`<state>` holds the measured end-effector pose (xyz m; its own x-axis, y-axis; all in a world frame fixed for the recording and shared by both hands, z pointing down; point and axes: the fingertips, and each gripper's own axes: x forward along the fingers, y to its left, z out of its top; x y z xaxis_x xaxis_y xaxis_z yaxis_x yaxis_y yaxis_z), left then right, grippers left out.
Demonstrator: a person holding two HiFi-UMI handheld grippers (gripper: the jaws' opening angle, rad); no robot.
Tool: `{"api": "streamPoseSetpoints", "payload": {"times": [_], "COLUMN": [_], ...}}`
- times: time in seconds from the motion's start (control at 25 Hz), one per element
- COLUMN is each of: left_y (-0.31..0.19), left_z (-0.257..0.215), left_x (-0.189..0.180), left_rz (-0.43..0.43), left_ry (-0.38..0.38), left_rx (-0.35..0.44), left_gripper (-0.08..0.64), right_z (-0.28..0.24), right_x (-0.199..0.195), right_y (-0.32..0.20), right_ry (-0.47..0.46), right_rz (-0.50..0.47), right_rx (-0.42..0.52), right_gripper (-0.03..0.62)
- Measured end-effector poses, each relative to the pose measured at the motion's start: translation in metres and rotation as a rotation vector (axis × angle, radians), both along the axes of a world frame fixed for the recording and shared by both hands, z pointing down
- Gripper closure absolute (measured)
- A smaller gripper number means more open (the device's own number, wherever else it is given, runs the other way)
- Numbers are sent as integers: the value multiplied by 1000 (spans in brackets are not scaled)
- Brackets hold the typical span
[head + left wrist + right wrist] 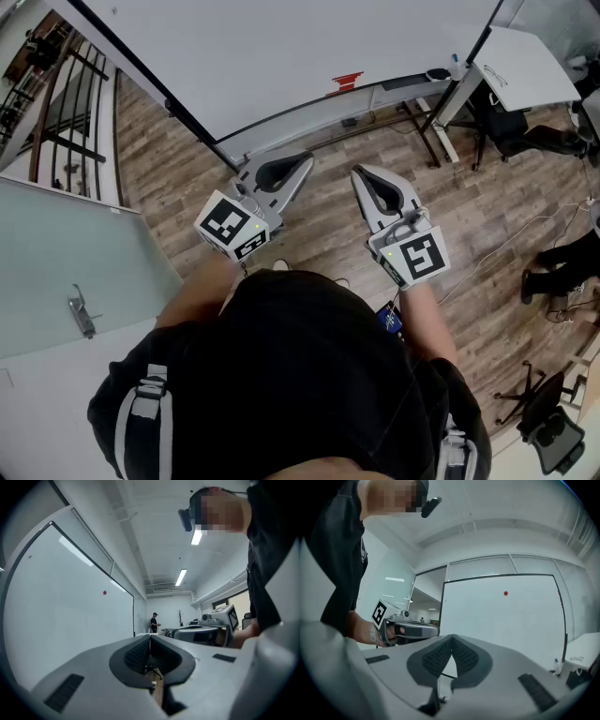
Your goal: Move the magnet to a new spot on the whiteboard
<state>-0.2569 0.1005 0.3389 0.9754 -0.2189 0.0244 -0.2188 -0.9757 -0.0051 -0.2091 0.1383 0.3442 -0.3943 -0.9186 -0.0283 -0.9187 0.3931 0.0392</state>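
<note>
The left gripper (151,640) points level alongside the whiteboard (65,620), its dark ribbed fingers (136,657) closed tip to tip with nothing between them. A small red magnet (104,592) sits on the board, well ahead. The right gripper (176,632) is held alongside at the right, and a person (154,622) stands far down the room.

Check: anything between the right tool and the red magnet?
Nothing visible. The small round red magnet sits on the white whiteboard, with only open air between it and the shut, empty right tool.
</note>
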Motion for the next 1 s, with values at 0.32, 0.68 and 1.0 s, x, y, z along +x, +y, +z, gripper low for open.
{"api": "streamPoseSetpoints", "payload": {"times": [0.32,0.68,1.0], "left_y": [-21,-29,-12], "left_z": [18,16,12], "left_x": [-40,-56,-24], "left_rz": [5,18,33], "left_ry": [-25,-10,-28], "left_rx": [38,43,32], "left_gripper": [555,555,555], "right_z": [7,0,9], "right_x": [-34,-47,-5], "right_y": [-21,-19,1], "right_ry": [9,-17,-59], "right_rz": [16,34,101], "right_rx": [-2,0,-11], "right_gripper": [600,598,598]}}
